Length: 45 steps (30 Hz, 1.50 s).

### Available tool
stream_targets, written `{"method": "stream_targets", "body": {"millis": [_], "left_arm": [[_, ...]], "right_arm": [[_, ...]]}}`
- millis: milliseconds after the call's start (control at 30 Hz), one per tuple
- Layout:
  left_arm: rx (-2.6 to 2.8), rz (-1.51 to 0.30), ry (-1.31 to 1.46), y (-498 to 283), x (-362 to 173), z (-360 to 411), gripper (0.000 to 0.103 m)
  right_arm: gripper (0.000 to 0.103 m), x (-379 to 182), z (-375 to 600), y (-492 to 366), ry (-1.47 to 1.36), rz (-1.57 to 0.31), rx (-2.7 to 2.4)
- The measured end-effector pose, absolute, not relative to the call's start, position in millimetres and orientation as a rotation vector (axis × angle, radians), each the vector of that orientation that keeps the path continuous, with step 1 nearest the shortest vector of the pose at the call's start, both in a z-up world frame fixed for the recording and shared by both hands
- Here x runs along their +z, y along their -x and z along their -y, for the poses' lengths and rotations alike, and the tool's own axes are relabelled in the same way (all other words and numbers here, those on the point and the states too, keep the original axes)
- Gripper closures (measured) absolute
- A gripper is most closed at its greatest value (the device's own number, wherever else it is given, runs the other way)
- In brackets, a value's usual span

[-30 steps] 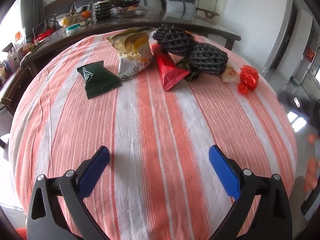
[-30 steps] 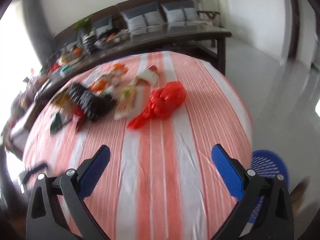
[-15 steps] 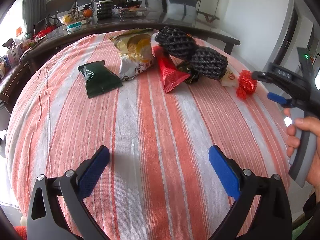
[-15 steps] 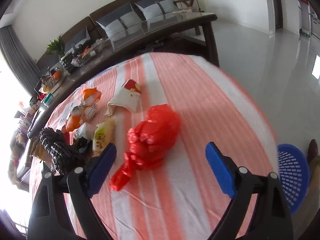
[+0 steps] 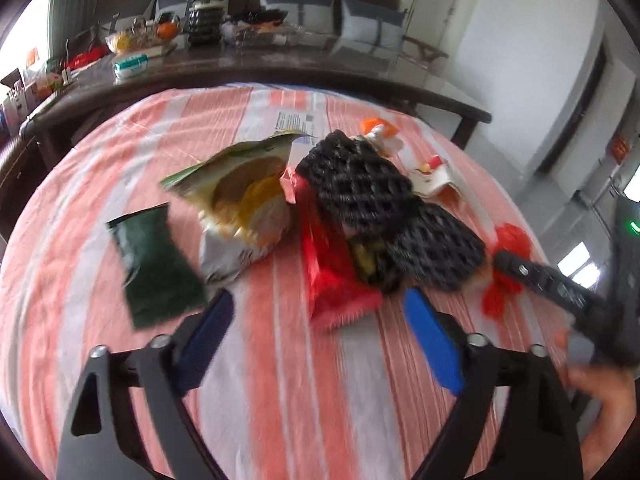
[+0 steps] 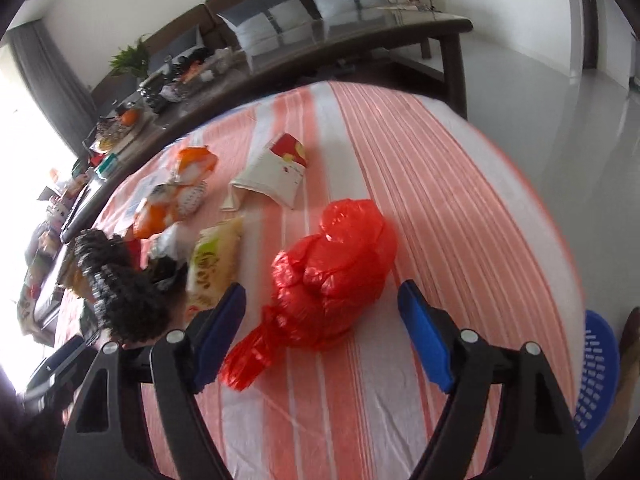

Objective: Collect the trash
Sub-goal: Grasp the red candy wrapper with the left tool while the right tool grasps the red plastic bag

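Trash lies on a round table with an orange-striped cloth. My left gripper is open and its jaws are closing. The near end of a red snack wrapper sits between its blue pads, untouched. Beside the wrapper are a green packet, a yellow chip bag and two black foam nets. My right gripper is also open and closing, straddling a knotted red plastic bag without pressing it. A white carton and orange wrappers lie farther back.
A blue basket stands on the floor past the table's right edge. A long dark table crowded with items runs behind, with a sofa beyond it. A hand holding the right gripper shows at the left view's right edge.
Both grippers have moved forward toward the trash and their jaws have narrowed. The left now straddles the red wrapper's end; the right has come down around the red bag.
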<state>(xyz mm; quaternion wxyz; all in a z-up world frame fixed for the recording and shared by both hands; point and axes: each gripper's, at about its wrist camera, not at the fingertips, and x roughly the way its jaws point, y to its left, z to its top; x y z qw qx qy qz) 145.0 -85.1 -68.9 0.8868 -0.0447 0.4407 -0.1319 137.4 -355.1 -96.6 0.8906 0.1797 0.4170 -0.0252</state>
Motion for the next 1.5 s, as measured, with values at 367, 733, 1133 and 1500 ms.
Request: {"method": "stream_targets", "body": {"millis": [367,733,1133,1500], "left_arm": [[-0.372,-0.944,0.052,-103.4,-62.0,73.9,0.068],[-0.429,-1.01,0.004,-3.2,-73.5,54.6,0.047],[-0.441,-1.009,-0.084,-23.5,-72.3,62.7,0.031],[-0.421,-1.021,-0.032,-17.5,-74.3,44.4,0.082]], "right_arm": [[0.054,-64.2,341.6,-75.6,-0.162,-0.898,0.279],[0.034,-86.4,269.3,-4.0,0.208,-0.995,0.459],[0.022,-70.6,274.4,5.2,-0.073,-0.941,0.269],[0.062,-69.0,285.2,13.6,-0.082,-0.939,0.253]]}}
